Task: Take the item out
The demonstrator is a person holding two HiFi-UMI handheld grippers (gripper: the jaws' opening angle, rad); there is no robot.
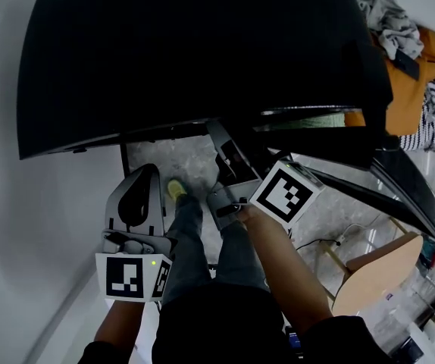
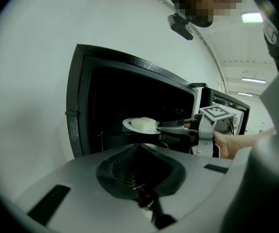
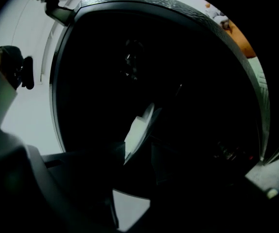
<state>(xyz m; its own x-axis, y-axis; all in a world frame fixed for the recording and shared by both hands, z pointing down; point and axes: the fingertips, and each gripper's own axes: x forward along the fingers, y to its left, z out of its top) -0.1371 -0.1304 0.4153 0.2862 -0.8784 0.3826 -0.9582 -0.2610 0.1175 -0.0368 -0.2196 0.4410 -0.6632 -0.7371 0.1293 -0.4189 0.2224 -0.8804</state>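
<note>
Oven (image 1: 202, 51): black box with a smooth matt top; the frame round its mouth (image 2: 76, 120) is pebbled black and rounded at the corners. The cavity is dark and its inside cannot be made out. The mouth stands open.

Plate (image 2: 130, 126): small, round, shallow, white and smooth. It is held level just in front of the open mouth, at mid height. In the right gripper view it shows edge-on as a thin pale sliver (image 3: 149, 118) against the dark cavity.

Contents of plate: one block (image 2: 143, 124), white, squarish with soft edges and a flat top, lying at the plate's middle (image 3: 135, 135).

Right gripper (image 2: 171, 126): grey body with dark jaws and a marker cube (image 1: 286, 194) in black and white. The jaws are clamped on the plate's near rim, one above and one below.

Left gripper (image 1: 138, 184): grey shell with black ribbed pads. It is held low, to the left of the right gripper and short of the oven. Its jaws (image 2: 139, 171) are together with nothing between them.

Floor (image 1: 172, 158): grey, mottled like stone.

Stool (image 1: 377, 271): pale wood with a rounded seat, at the right.

Clothes (image 1: 411, 67): a soft heap in orange, grey and stripes, right of the oven.
</note>
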